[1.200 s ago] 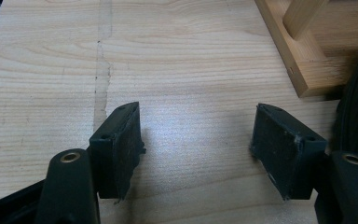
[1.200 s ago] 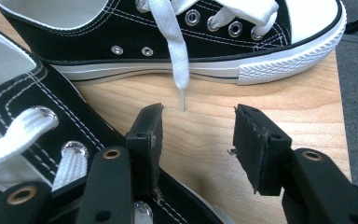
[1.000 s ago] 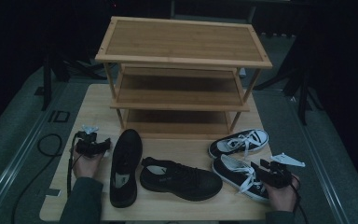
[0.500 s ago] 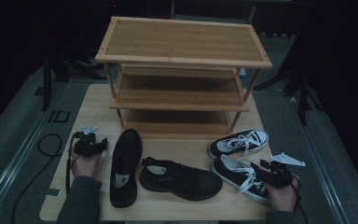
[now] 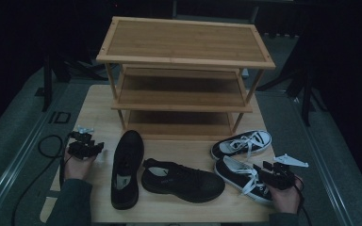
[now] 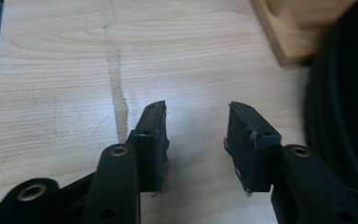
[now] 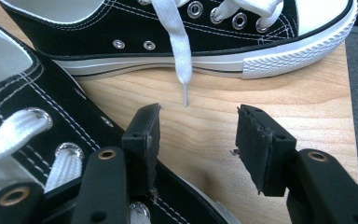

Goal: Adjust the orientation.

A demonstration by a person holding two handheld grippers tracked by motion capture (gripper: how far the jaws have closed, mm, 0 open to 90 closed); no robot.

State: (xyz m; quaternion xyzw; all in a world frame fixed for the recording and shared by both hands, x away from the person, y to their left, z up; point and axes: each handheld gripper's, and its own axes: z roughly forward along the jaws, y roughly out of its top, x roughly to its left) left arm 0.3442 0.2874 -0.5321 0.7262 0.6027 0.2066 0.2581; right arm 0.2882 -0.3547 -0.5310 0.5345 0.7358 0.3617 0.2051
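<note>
A three-tier bamboo shoe rack (image 5: 184, 42) stands at the back of the table. One black shoe (image 5: 126, 167) points away from me and a second black shoe (image 5: 184, 179) lies across beside it. Two black-and-white sneakers (image 5: 241, 143) (image 5: 239, 175) lie at the right. My left gripper (image 5: 99, 148) hovers left of the first black shoe (image 6: 345, 107). It is open (image 6: 196, 112), its jaws have just been closing, and only bare wood lies between them. My right gripper (image 5: 260, 172) is open (image 7: 198, 114) over the tabletop between the near sneaker (image 7: 37, 140) and the far sneaker (image 7: 191, 32).
A rack foot (image 6: 298, 28) lies just ahead and right of the left gripper. A white lace tip (image 7: 185, 93) hangs ahead of the right gripper's jaws. A black cable (image 5: 47, 146) loops off the table's left edge. Dark floor surrounds the light wooden table (image 5: 94, 108).
My left gripper has risen slightly beside the black shoe. The right gripper and all the shoes stay where they were.
</note>
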